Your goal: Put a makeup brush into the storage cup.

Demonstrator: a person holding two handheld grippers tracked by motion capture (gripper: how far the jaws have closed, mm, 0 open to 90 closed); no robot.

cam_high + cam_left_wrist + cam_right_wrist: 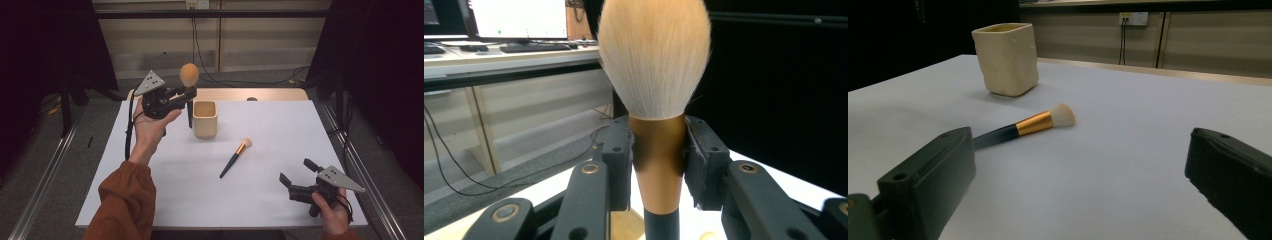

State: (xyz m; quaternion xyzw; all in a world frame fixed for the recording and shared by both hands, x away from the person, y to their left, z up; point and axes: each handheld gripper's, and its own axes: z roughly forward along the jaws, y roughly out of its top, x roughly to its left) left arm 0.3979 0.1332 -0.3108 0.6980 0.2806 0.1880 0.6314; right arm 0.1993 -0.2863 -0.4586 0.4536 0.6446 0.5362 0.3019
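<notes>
Left gripper [186, 93], high view: raised above the far left of the white table [280, 200], jaws narrowed and clamped on the large brush [189, 75]. Brush stands upright, round orange-tan head up, dark handle hanging down just left of the cream cup [205, 119]. Cup stands on the table near its far middle. Small brush [236, 157] lies flat on the table to the near right of the cup, apart from it, bristles pointing far right, dark handle pointing near left. Right gripper [295, 176], same view: held low at the near right corner of the table, jaws spread wide with nothing between them, pointing left toward the small brush and well apart from it.

Left gripper view: both black pads [704, 160] press the copper ferrule of the large brush [655, 60] from either side; fluffy bristle head rises above the jaws, dark handle runs down below them.

Right gripper view: two black jaws stand far apart, white table [1128, 150] bare between them. Small brush [1040, 122] lies beyond the left jaw, untouched; cream cup [1006, 57] stands farther off behind it.
</notes>
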